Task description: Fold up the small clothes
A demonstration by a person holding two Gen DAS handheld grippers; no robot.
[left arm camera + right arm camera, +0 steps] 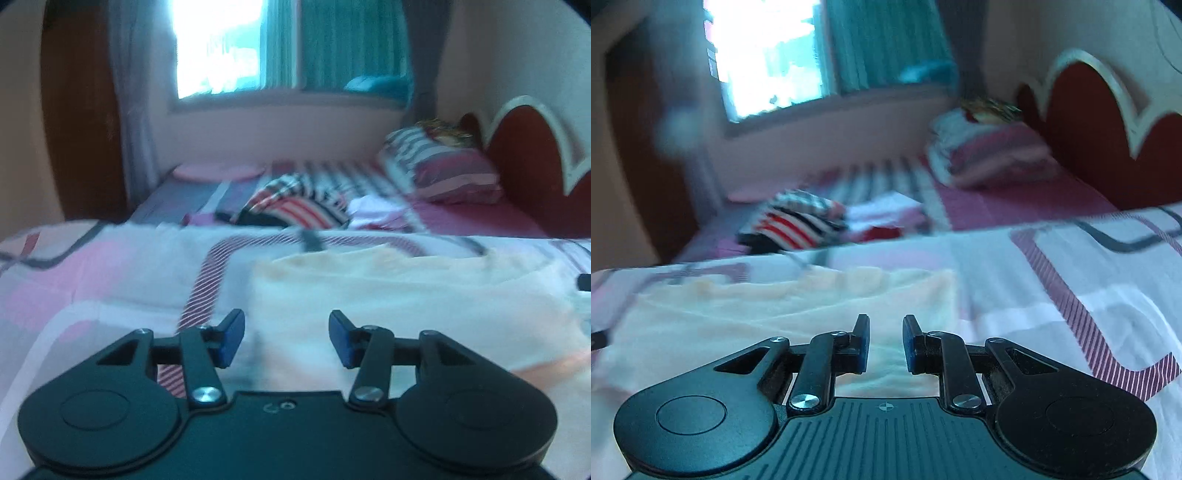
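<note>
I hold my left tongs [286,338] with the jaws wide apart and nothing between them, low over a pale cream garment [406,306] that lies spread on the bed [92,288]. My right tongs [885,341] show a narrower gap, also gripping nothing, over the same cream garment [775,314] from its other side. The garment looks mostly flat, with soft wrinkles, and I cannot tell whether any fold has been made yet; I judge the folding is at an early stage, with the real folds still to do. In the left view its left edge runs from about 12 o'clock down toward my tongs; in the right view its right edge sits just past 1 o'clock of my tongs. Bare patterned bedsheet lies open at 9 o'clock of the left tongs and 3 o'clock of the right, giving room to sweep outward. At 12 o'clock, well apart, a heap of striped clothes [295,206] waits unfolded, with a pillow [443,166] and red headboard [535,166] at 1 to 2 o'clock.
</note>
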